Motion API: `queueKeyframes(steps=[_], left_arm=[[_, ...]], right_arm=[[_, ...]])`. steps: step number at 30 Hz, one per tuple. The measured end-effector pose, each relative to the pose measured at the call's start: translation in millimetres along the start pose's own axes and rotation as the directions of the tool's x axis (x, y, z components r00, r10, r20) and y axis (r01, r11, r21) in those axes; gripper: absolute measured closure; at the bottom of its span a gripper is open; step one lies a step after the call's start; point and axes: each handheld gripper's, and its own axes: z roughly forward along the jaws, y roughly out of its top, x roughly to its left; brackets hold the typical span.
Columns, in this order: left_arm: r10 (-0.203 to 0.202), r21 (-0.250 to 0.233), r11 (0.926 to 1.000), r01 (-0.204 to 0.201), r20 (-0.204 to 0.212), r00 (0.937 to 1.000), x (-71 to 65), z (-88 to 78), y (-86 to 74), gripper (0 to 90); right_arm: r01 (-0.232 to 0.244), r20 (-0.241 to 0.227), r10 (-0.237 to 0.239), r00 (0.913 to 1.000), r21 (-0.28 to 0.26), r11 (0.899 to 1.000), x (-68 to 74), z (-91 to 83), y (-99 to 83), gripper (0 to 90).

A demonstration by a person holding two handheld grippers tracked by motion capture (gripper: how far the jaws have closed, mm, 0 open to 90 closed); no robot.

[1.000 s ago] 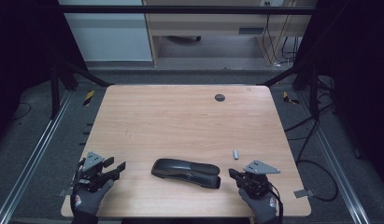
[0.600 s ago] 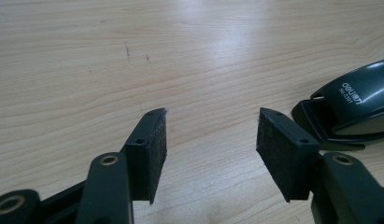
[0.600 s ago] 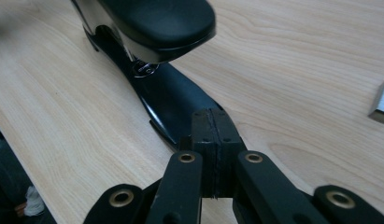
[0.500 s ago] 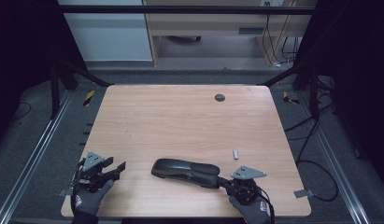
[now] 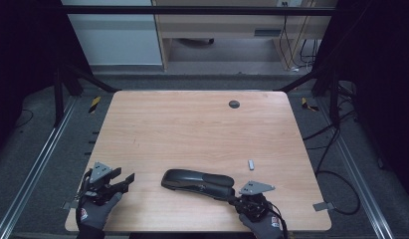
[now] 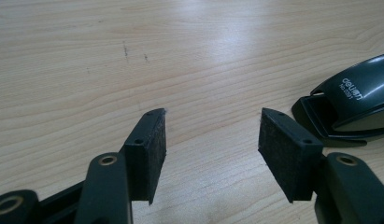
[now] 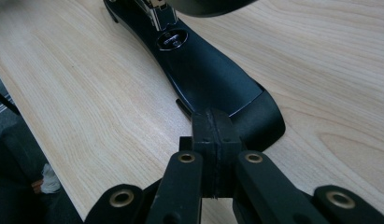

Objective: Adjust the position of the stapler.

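Note:
A black stapler [image 5: 197, 183] lies lengthwise near the front of the wooden table [image 5: 192, 129]. My right gripper [image 5: 231, 196] is shut, pads together with nothing between them. In the right gripper view its tip [image 7: 212, 116] rests against the rounded rear end of the stapler [image 7: 199, 70], whose top arm is raised off the base. My left gripper [image 5: 125, 181] sits at the front left corner, pointing toward the stapler. Its jaws have just been opening and stand open [image 6: 212, 126] over bare wood, with the stapler's nose [image 6: 353, 102] off to the right.
A small grey piece [image 5: 251, 163] lies right of the stapler. A dark round grommet [image 5: 234, 104] sits in the far part of the table. Metal rails and cables run along both sides on the floor.
My right gripper has moved left and slightly down until its shut tip reached the stapler's rear end. The left hand has stayed in place.

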Motion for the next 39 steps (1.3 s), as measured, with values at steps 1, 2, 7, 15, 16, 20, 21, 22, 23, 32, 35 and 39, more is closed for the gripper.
queueKeyframes(steps=[1, 2, 7, 15, 16, 20, 21, 22, 23, 32, 35, 39], left_arm=[[0.0, 0.0, 1.0, 0.0, -0.001, 1.0, -0.1, 0.0, 0.0, 41.5], [0.0, 0.0, 1.0, 0.0, -0.001, 1.0, 0.0, 0.0, 0.0, 41.6], [0.001, 0.0, 1.0, -0.001, -0.001, 1.0, 0.0, 0.0, 0.0, 41.6], [0.005, 0.001, 1.0, -0.005, -0.002, 1.0, -0.1, 0.0, 0.0, 41.8], [0.004, 0.001, 1.0, -0.004, -0.001, 1.0, -0.2, 0.0, 0.1, 41.9], [0.002, 0.0, 1.0, -0.002, 0.003, 1.0, -0.5, 0.3, 0.0, 42.0], [0.002, 0.001, 1.0, -0.002, 0.004, 1.0, -0.5, 0.3, 0.0, 42.1], [0.003, 0.002, 1.0, -0.003, 0.004, 1.0, -0.5, 0.4, 0.0, 42.1], [0.004, 0.002, 1.0, -0.004, 0.004, 1.0, -0.5, 0.4, 0.0, 42.2], [0.003, 0.001, 1.0, -0.003, 0.008, 1.0, -0.8, 0.2, 0.3, 43.6], [0.006, 0.001, 1.0, -0.006, 0.005, 1.0, -1.0, 0.1, 0.4, 45.1], [0.01, 0.001, 0.9999, -0.01, 0.004, 0.9999, -1.7, 0.0, 0.6, 46.9]], right_arm=[[0.001, -0.002, -0.001, 1.0, 0.002, 1.0, 0.1, 0.2, 0.0, 90.0], [0.003, 0.0, -0.003, 1.0, 0.007, 1.0, 0.3, 0.6, -0.2, 90.0], [0.008, -0.007, -0.008, 0.9999, 0.018, 1.0, 2.4, 3.4, -0.9, 90.0], [0.017, 0.018, -0.018, 0.9997, 0.038, 0.999, 2.2, 5.2, -1.2, 90.0], [0.02, 0.02, -0.021, 0.9996, 0.036, 0.999, 1.3, 5.7, -1.6, 90.0], [0.019, 0.039, -0.021, 0.999, 0.046, 0.999, -0.2, 5.8, -1.8, 90.0], [0.014, 0.038, -0.015, 0.9992, 0.045, 0.999, -0.7, 5.8, -1.9, 90.0], [0.014, 0.039, -0.016, 0.9991, 0.043, 0.999, -1.0, 5.9, -1.9, 90.0], [0.014, 0.041, -0.015, 0.999, 0.043, 0.999, -1.0, 5.7, -1.8, 90.0], [0.008, 0.047, -0.009, 0.9989, 0.033, 0.999, -2.0, 4.1, -1.1, 90.0], [0.028, 0.021, -0.028, 0.9994, 0.024, 0.999, 0.3, 5.9, -0.5, 90.0], [0.031, 0.025, -0.032, 0.9992, 0.042, 0.999, 2.2, 9.6, -1.0, 90.0]])
